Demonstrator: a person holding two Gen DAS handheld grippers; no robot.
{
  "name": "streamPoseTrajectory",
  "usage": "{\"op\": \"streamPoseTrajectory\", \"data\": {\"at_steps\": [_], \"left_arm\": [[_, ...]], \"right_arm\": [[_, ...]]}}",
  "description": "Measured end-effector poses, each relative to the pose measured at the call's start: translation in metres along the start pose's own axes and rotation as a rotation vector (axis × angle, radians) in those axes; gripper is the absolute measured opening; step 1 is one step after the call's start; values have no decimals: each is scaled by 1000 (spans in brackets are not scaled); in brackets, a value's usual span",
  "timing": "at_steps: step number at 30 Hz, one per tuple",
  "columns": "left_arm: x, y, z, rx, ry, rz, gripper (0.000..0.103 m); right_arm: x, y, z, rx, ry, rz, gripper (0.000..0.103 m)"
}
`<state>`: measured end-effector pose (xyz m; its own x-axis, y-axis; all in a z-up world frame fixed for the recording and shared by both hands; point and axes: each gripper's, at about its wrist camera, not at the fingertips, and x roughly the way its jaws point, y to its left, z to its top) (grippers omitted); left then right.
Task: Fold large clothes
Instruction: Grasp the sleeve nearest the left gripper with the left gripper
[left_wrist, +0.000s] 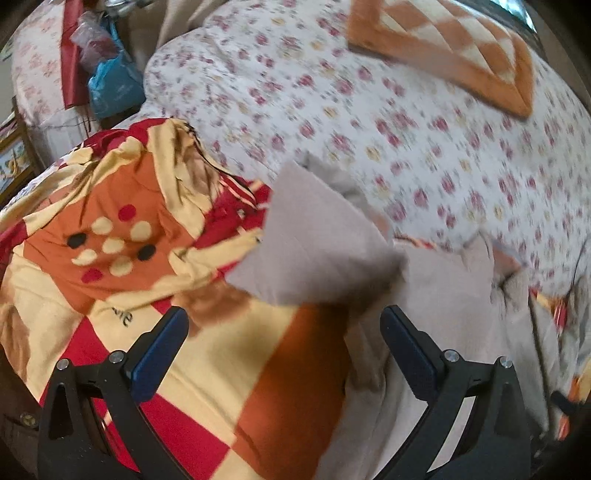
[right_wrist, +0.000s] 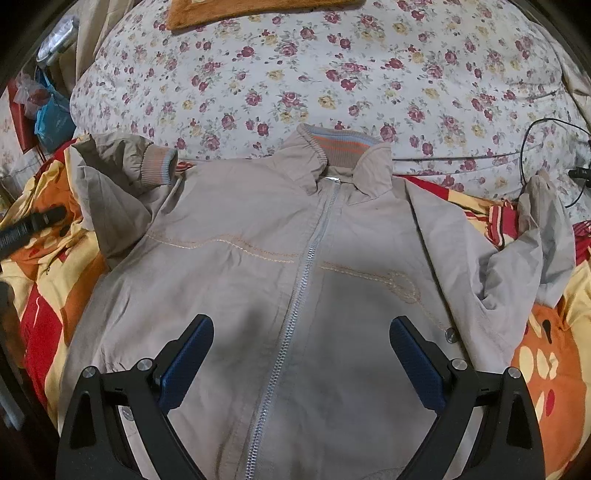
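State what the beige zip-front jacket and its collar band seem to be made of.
Beige zip-front jacket: likely thin woven cotton or nylon blend, matte, with fine creases. Striped collar band: ribbed knit, judging by its vertical ridges.

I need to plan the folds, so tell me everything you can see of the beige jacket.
The beige jacket lies front-up and zipped on the red, orange and yellow blanket, collar toward the floral quilt. It looks like thin woven cloth with a silver zipper, ribbed striped collar and cuff, and stitched chest seams. Both sleeves lie crumpled at its sides. Neither gripper holds it.
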<state>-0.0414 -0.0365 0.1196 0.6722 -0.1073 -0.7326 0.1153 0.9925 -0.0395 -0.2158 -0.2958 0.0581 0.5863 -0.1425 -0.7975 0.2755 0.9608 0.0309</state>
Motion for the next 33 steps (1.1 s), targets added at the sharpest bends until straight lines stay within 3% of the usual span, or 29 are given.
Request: {"op": "streamPoseTrajectory", "data": {"at_steps": [9, 15, 21, 23, 25, 26, 30, 33], "left_arm": [[20, -4, 62, -18, -1, 10, 103], [60, -32, 84, 180, 48, 129, 103], [96, -40, 78, 311, 136, 152, 102], [100, -41, 74, 314, 148, 117, 82], [103, -40, 70, 287, 185, 75, 18], [102, -38, 69, 260, 197, 58, 6], [71, -40, 74, 202, 121, -51, 3], [30, -56, 80, 195, 49, -203, 2]], "right_arm": [[4, 2, 4, -5, 3, 5, 97], [8, 4, -1, -32, 24, 17, 97], [17, -2, -1, -16, 36, 20, 97], [20, -4, -1, -10, 44, 24, 97], [22, -4, -1, -10, 47, 24, 97], [22, -4, -2, -13, 47, 23, 97], [17, -8, -2, -12, 35, 12, 97], [12, -18, -1, 14, 18, -3, 97]]}}
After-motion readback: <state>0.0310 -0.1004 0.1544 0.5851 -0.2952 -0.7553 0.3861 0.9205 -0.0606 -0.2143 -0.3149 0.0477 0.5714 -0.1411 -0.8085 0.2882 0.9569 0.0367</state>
